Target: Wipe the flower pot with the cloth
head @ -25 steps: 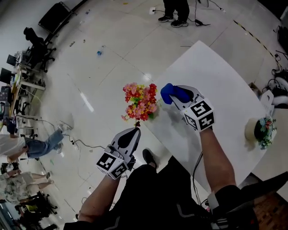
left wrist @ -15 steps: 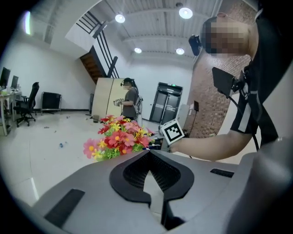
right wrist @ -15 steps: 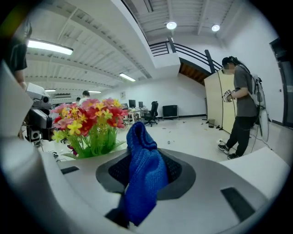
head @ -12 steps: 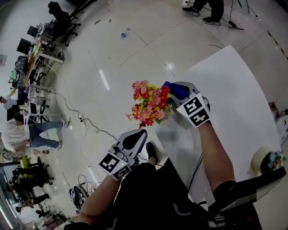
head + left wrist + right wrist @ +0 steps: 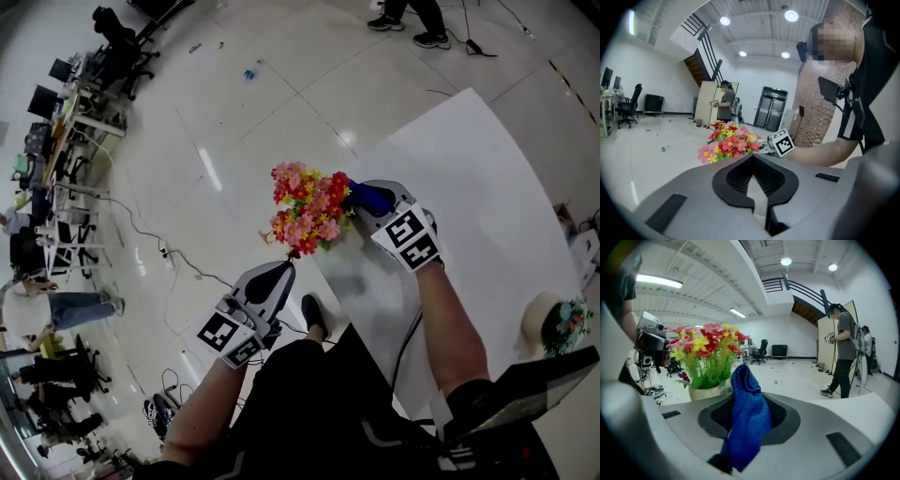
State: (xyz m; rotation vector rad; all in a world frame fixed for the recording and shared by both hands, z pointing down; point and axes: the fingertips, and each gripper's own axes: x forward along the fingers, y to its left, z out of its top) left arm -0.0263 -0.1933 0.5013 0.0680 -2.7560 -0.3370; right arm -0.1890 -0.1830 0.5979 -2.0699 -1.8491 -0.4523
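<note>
1. cream flower pot (image 5: 705,391) under red and yellow flowers (image 5: 305,208), at the corner of the white table (image 5: 469,206).
2. just to its right, contact unclear: blue cloth (image 5: 745,423), pinched tight in the right gripper (image 5: 367,199).
3. left gripper (image 5: 281,272) at the plant's base, jaws closed on a pale sliver, likely the pot's rim.
4. next, probably: short leftward press with the cloth.

Two flower pots (image 5: 705,391) (image 5: 538,320); one cloth (image 5: 367,197)

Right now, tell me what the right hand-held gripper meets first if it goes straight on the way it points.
The blue cloth in the right hand-held gripper leads, and would likely meet the flower pot first, at its cream wall ahead and slightly left; depth is hard to judge.
</note>
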